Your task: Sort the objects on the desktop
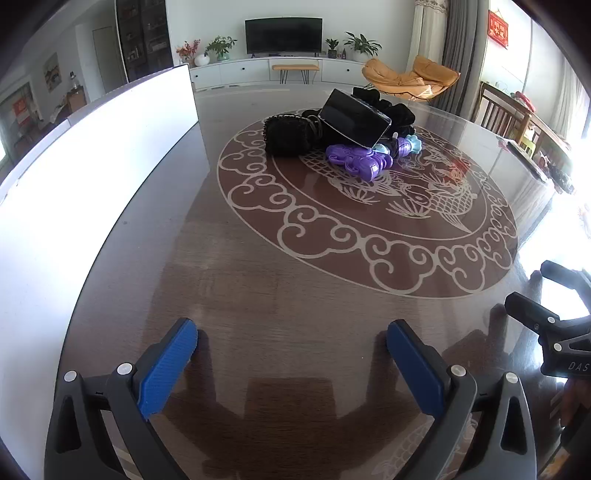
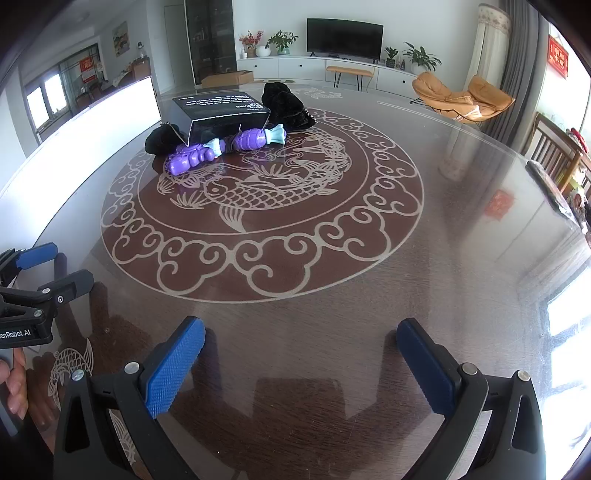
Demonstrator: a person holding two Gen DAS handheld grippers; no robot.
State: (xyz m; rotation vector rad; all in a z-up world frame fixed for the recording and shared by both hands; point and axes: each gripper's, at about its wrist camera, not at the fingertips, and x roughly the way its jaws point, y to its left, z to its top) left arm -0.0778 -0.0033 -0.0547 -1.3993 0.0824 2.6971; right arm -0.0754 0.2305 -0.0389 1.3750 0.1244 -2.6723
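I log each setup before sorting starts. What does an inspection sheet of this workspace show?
Surface: glossy brown table with fish inlay.
Job's things: purple toy, black box leaning on it, black cloth and a black pouch, all piled together.
Clutter: white board along the left edge.
Grippers: left hand-held gripper and right hand-held gripper both open, holding nothing.
Cables: nothing seen.
Surroundings: TV, orange chair, plants.

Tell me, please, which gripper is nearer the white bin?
Left. The left gripper hovers open right beside the white bin; the right gripper, also open, sits farther out on its other side.
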